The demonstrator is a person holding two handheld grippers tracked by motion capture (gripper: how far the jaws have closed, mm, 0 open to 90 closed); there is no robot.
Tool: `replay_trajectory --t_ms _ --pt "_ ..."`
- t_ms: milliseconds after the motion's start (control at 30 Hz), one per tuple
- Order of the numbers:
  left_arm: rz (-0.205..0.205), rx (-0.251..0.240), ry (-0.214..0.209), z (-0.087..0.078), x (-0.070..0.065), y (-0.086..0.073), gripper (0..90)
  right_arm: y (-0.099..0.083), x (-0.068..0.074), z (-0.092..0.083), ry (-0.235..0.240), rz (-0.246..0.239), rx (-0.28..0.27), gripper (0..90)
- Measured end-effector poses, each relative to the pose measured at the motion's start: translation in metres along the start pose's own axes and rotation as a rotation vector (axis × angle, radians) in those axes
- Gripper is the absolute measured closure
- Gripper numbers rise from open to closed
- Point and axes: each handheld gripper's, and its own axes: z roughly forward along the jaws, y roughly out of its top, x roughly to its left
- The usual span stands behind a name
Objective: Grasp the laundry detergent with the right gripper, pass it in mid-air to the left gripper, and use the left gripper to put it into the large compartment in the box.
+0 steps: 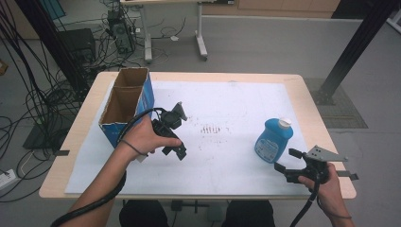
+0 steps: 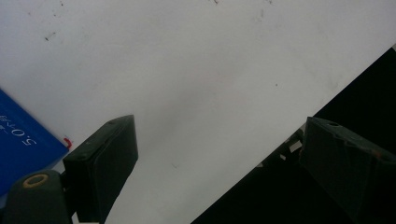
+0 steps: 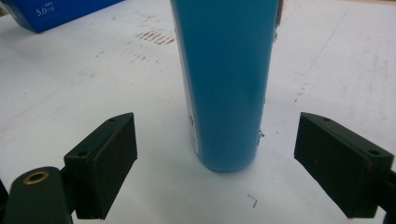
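Note:
A blue bottle [image 1: 273, 141] with a white cap stands upright on the white sheet [image 1: 227, 104] at the table's right. My right gripper [image 1: 287, 160], held in the right hand at the front right corner, is open and points at the bottle from close by. In the right gripper view the bottle [image 3: 226, 84] rises straight ahead of the right gripper [image 3: 215, 123], and neither pad touches it. My left gripper [image 1: 176, 132], held in the left hand beside the box, is open with nothing in it. In its own view the left gripper [image 2: 219, 135] looks down on bare sheet.
An open-topped blue cardboard box [image 1: 125, 101] stands at the table's left, and its corner [image 2: 23, 140] lies just beside my left jaw. Brown smudges [image 1: 210, 128] mark the sheet's middle. Cables and desk legs [image 1: 201, 42] lie on the floor beyond the table.

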Motion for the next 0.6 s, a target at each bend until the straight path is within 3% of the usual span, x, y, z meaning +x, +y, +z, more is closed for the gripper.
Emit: replay_trajectory --t_ms 100,600 --pt "0.001 0.003 0.003 -0.0004 -0.0004 -0.0003 11.6 -0.0012 -0.0009 0.0004 0.012 0.006 -0.037 12.4" --pt "-0.011 0.000 0.008 -0.0050 -0.0008 -0.0013 11.6 -0.0022 -0.0010 0.0088 0.012 -0.019 -0.086 11.9"
